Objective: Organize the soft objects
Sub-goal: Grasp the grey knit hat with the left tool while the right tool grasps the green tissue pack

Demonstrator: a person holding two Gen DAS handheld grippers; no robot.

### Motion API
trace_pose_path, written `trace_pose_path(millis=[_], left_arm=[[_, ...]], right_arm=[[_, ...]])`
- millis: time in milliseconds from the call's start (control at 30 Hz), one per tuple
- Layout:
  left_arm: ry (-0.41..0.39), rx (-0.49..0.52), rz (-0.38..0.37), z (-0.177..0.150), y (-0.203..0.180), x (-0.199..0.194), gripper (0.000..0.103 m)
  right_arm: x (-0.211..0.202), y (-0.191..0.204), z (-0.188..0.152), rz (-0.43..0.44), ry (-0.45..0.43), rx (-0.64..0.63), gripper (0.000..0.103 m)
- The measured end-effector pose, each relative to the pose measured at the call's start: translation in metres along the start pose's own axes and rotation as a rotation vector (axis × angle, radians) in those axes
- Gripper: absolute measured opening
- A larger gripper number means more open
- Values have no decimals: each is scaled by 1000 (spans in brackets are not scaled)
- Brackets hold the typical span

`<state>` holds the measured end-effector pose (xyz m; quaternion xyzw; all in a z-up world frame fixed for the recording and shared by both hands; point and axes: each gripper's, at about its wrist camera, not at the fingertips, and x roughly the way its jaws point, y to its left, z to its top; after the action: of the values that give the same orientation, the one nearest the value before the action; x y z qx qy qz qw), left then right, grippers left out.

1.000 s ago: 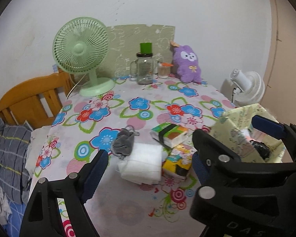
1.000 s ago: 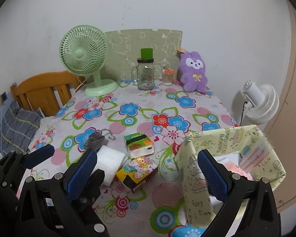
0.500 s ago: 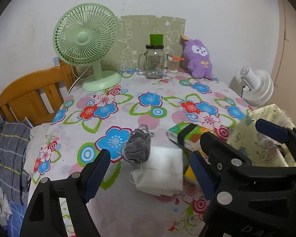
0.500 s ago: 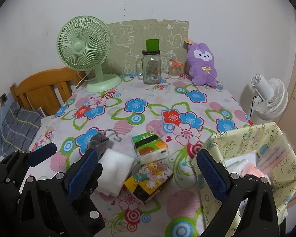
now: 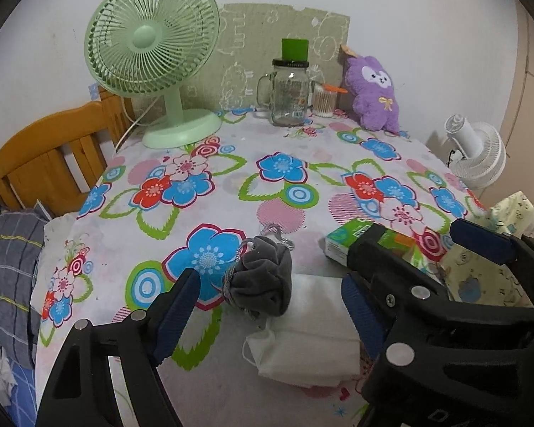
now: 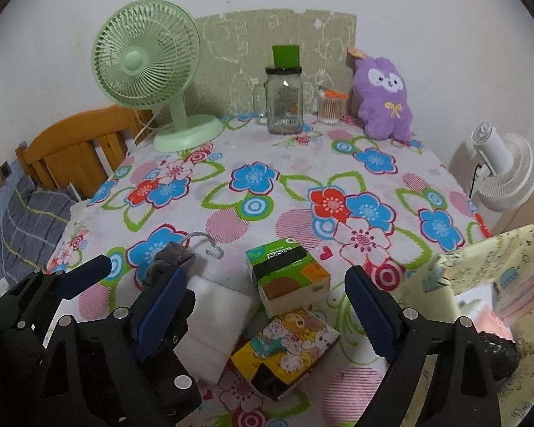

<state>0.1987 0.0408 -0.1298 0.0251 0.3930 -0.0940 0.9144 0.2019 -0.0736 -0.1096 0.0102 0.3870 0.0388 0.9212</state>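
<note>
On the flower-printed tablecloth [image 5: 288,142], a yellow patterned fabric storage bin [image 6: 487,281] sits at three o'clock of the clutter. The folded white cloth stack [image 5: 313,334] lies at six o'clock. Touching its far-left corner is the small grey drawstring pouch [image 5: 263,277], long axis running roughly twelve to six. The left gripper [image 5: 267,306] stands wide and empty, its jaws either side of the pouch, so the left is judged nearer. The right gripper [image 6: 263,306], equally wide and empty, hovers over the tissue packs [image 6: 288,281].
</note>
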Motion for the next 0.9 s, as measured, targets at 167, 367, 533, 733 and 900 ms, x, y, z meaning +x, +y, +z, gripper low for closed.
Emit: trace_pose_path(millis=[167, 367, 533, 733, 900], left_arm=[[22, 0, 11, 3, 0, 16, 83], [44, -19, 15, 5, 6, 34, 83], [75, -31, 10, 5, 7, 48, 79], [87, -52, 1, 3, 10, 57, 72], [92, -54, -14, 2, 10, 60, 63]], right_arm=[[17, 0, 4, -31, 4, 1, 92], [35, -4, 6, -33, 31, 13, 92], [50, -7, 6, -44, 61, 23, 92], [65, -11, 3, -29, 95, 60, 92], [70, -11, 1, -25, 105, 66, 92]])
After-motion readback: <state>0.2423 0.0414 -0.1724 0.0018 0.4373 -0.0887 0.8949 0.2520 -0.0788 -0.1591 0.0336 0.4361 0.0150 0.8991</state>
